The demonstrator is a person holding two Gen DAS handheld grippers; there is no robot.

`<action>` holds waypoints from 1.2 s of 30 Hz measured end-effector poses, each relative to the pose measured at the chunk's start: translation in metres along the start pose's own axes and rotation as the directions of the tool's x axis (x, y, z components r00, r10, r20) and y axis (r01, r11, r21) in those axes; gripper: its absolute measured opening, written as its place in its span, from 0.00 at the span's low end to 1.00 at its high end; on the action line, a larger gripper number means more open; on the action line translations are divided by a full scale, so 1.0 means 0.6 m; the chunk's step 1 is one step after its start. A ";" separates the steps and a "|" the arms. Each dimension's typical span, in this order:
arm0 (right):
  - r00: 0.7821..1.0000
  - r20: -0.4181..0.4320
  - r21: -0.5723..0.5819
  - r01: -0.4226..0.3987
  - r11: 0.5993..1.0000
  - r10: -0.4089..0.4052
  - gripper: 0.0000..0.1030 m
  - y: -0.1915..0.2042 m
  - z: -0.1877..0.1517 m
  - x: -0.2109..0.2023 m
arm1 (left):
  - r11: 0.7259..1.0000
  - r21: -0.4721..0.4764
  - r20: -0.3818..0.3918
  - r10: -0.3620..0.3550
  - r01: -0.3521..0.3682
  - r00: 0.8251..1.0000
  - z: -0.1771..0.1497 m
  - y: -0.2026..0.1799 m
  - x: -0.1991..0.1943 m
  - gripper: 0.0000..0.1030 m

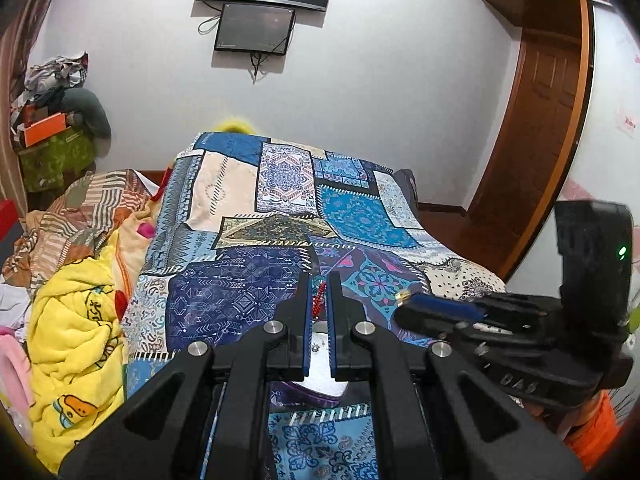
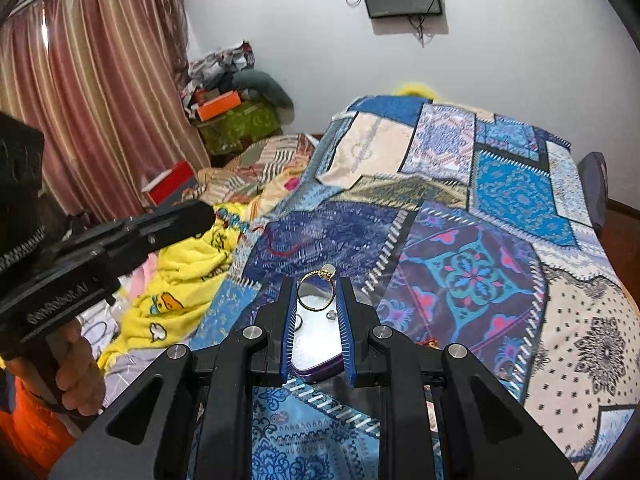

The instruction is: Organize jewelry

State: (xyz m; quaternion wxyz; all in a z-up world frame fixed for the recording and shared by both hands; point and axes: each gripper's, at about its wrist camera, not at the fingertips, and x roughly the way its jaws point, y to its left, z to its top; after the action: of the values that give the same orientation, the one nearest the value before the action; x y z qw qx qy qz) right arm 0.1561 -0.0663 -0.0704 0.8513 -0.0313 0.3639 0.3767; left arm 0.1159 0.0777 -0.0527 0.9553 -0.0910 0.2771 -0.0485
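My right gripper (image 2: 317, 288) is shut on a gold ring (image 2: 316, 294) with a pale stone, held above a purple-rimmed tray with white lining (image 2: 316, 344) on the patchwork cloth. Small earrings (image 2: 331, 315) lie in the tray. My left gripper (image 1: 319, 280) is shut on a red beaded string (image 1: 319, 300), above the same tray (image 1: 320, 376). A loop of the red string (image 2: 282, 246) trails on the cloth in the right wrist view. The right gripper also shows in the left wrist view (image 1: 404, 298) at the right, and the left gripper (image 2: 200, 212) in the right wrist view.
A blue patchwork cloth (image 1: 280, 208) covers the table. A yellow blanket (image 1: 76, 340) and striped bedding (image 1: 84, 208) lie to the left. A wooden door (image 1: 532, 140) stands at the right, curtains (image 2: 92, 92) at the left, screens (image 1: 256, 28) on the far wall.
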 end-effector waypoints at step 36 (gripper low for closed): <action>0.981 -0.192 -0.082 0.027 0.996 -0.043 0.18 0.004 -0.045 0.117 | 0.997 -0.061 -0.234 -0.063 0.050 0.970 -0.073 0.051 0.137 0.06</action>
State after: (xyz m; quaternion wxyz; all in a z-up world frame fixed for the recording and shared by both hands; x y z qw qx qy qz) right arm 0.1701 -0.0300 -0.1346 0.8165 -0.1080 0.4290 0.3709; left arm 0.1626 0.0893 -0.1379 0.9110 -0.1186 0.3871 -0.0786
